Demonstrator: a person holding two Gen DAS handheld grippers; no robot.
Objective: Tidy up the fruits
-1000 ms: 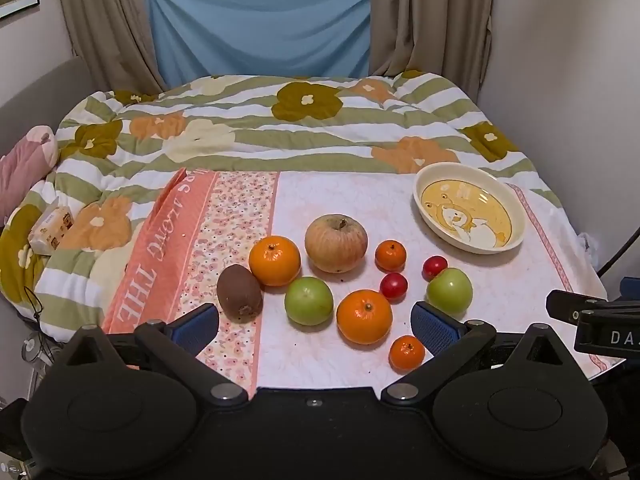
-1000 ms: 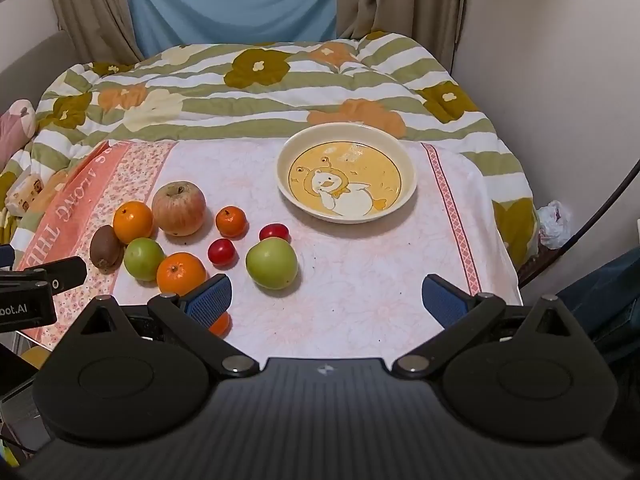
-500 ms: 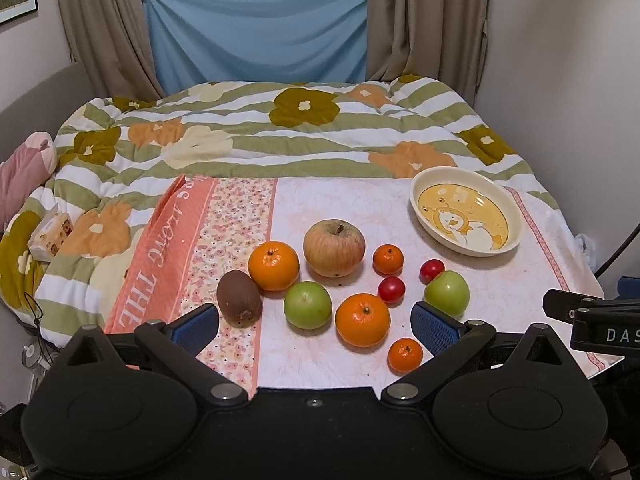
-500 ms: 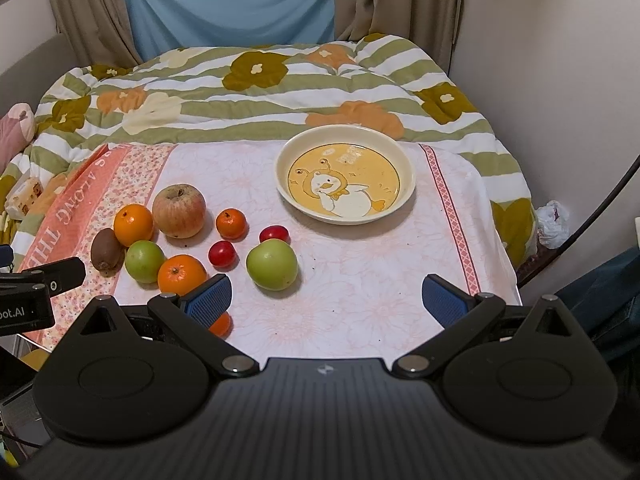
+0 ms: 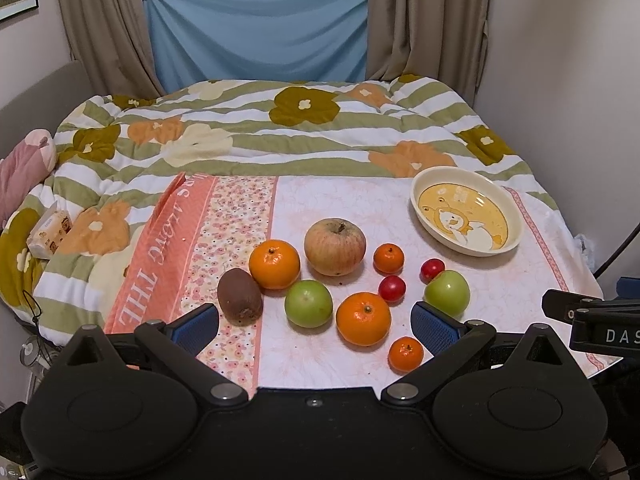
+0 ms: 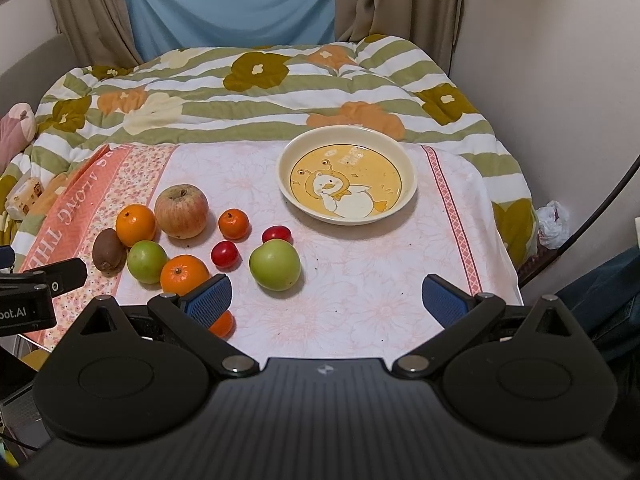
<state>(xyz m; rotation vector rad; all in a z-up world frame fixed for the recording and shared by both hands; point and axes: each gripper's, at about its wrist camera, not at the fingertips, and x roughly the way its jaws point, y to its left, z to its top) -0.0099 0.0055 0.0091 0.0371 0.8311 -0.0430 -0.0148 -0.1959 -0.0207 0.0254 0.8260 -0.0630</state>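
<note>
Fruit lies loose on a pink floral cloth [image 5: 328, 200]: a big red-yellow apple [image 5: 335, 246], two oranges [image 5: 274, 264] [image 5: 363, 318], two green apples [image 5: 308, 303] [image 5: 447, 293], a brown kiwi [image 5: 239, 296], two small tangerines [image 5: 388, 258] [image 5: 405, 354] and two red cherry tomatoes [image 5: 392, 288] [image 5: 432, 269]. A cream bowl [image 6: 347, 176] with a duck picture stands empty at the back right. My left gripper [image 5: 315, 326] hangs open in front of the fruit, holding nothing. My right gripper [image 6: 325, 304] is open too, near the cloth's front edge, beside the right green apple [image 6: 275, 264].
The cloth covers a bed with a green-striped flowered quilt [image 5: 280, 128]. A pink cushion [image 5: 22, 164] and a small packet [image 5: 50, 232] lie at the left edge. A wall [image 6: 560, 80] runs close on the right; curtains [image 5: 256, 28] hang behind.
Both views have tilted slightly upward and back, so the fruit and bowl sit a little lower in frame. Nothing on the cloth has moved and both grippers remain open.
</note>
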